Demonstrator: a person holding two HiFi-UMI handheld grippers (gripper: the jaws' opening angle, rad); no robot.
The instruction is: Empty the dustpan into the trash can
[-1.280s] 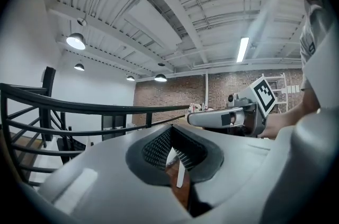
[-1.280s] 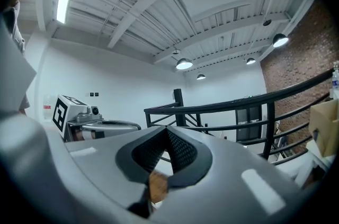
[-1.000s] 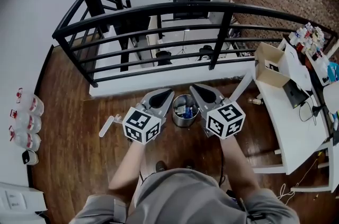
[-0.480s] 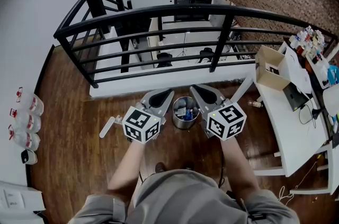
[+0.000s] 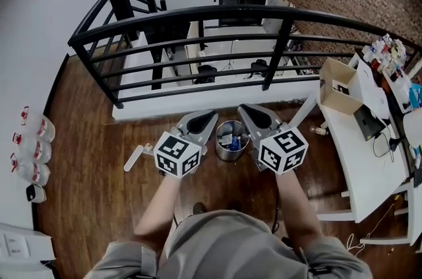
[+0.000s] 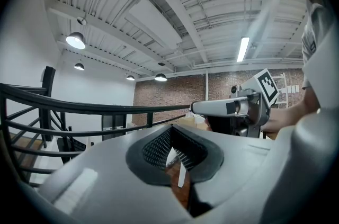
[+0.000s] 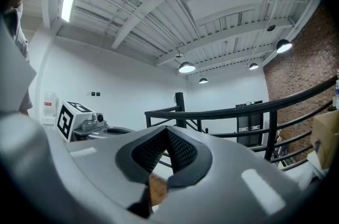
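Observation:
A small round metal trash can (image 5: 231, 140) stands on the wooden floor with blue and white rubbish inside. My left gripper (image 5: 206, 117) hangs level just left of it, my right gripper (image 5: 248, 111) just right of it. On both, the jaws are shut and the ribbed pads meet with nothing between them, as the left gripper view (image 6: 170, 131) and the right gripper view (image 7: 167, 132) show. A white handle (image 5: 134, 157) lies on the floor left of the left gripper. It may belong to the dustpan, whose remainder the left gripper's cube hides.
A black railing (image 5: 198, 40) over a white ledge runs just beyond the can. A white table (image 5: 359, 162) with a cardboard box (image 5: 337, 83) stands at the right. Several bottles (image 5: 30, 146) line the left wall. My shoe (image 5: 198, 208) is near the can.

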